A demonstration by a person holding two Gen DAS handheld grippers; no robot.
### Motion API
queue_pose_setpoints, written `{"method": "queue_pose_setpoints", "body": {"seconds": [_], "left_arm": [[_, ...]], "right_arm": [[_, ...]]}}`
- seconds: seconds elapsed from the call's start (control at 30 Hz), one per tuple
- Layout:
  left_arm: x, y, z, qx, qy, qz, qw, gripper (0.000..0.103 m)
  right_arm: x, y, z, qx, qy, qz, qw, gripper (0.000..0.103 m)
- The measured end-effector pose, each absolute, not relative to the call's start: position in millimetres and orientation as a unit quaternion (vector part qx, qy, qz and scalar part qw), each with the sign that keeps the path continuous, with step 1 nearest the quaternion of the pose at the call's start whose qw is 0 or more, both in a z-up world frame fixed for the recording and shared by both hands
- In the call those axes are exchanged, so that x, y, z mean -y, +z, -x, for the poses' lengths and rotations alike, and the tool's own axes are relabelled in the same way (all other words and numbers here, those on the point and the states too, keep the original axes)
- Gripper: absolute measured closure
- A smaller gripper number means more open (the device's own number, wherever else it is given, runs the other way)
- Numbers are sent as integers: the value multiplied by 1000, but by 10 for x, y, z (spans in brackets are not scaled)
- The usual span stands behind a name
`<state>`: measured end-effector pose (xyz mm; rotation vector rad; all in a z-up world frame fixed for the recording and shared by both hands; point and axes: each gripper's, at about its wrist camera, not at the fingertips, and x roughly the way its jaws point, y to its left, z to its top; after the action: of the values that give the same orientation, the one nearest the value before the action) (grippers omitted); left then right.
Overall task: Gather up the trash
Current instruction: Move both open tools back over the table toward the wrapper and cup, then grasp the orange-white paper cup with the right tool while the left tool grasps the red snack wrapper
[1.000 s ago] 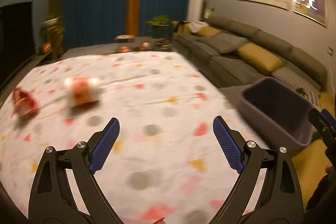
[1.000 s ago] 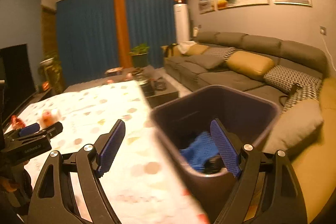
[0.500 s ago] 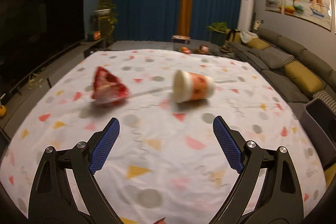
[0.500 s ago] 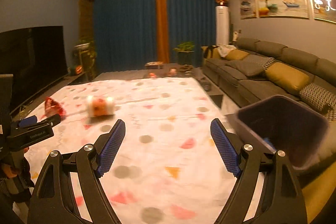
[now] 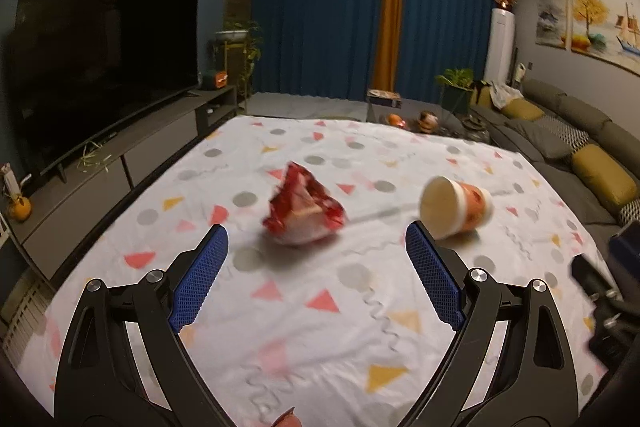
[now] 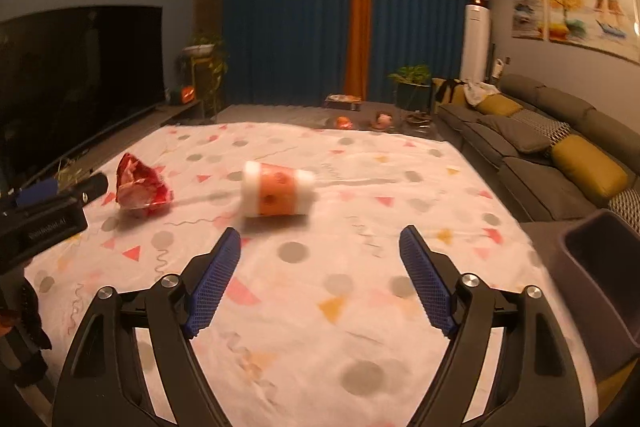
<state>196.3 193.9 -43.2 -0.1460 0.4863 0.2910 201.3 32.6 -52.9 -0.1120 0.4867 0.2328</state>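
Left claw (image 5: 316,279) released, blue pads (image 5: 198,279) spread wide, hovering above the counter (image 5: 320,339) with its white cloth of coloured dots and triangles. Crumpled red wrapper (image 5: 304,207) lying on the cloth just ahead, roughly in line with the gap between the pads, touching neither. Orange-and-white paper cup (image 5: 454,207) tipped on its side to the right of the wrapper, open mouth toward the camera, near the right pad's tip; contact there cannot be told through the blur.

Right claw (image 6: 320,283) likewise released and gripping nothing. Same cup (image 6: 278,195) on its side ahead of it, slightly left of the gap; wrapper (image 6: 140,187) farther left, close to the other gripper's black body (image 6: 44,219). Dark purple bin (image 6: 600,275) at the counter's right edge, beside the grey sofa (image 6: 532,143). Dark television (image 5: 100,67) along the left wall
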Motion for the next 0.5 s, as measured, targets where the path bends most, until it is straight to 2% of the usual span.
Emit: {"method": "queue_pose_setpoints", "body": {"seconds": [0.13, 0.5], "left_arm": [[-2101, -409, -2057, -234, 151, 81, 957, 14], [-2478, -534, -2193, -234, 167, 125, 949, 14]], "right_arm": [[-689, -605, -2267, -250, 120, 71, 958, 26], [-1188, -817, -2928, -280, 97, 80, 952, 41]]}}
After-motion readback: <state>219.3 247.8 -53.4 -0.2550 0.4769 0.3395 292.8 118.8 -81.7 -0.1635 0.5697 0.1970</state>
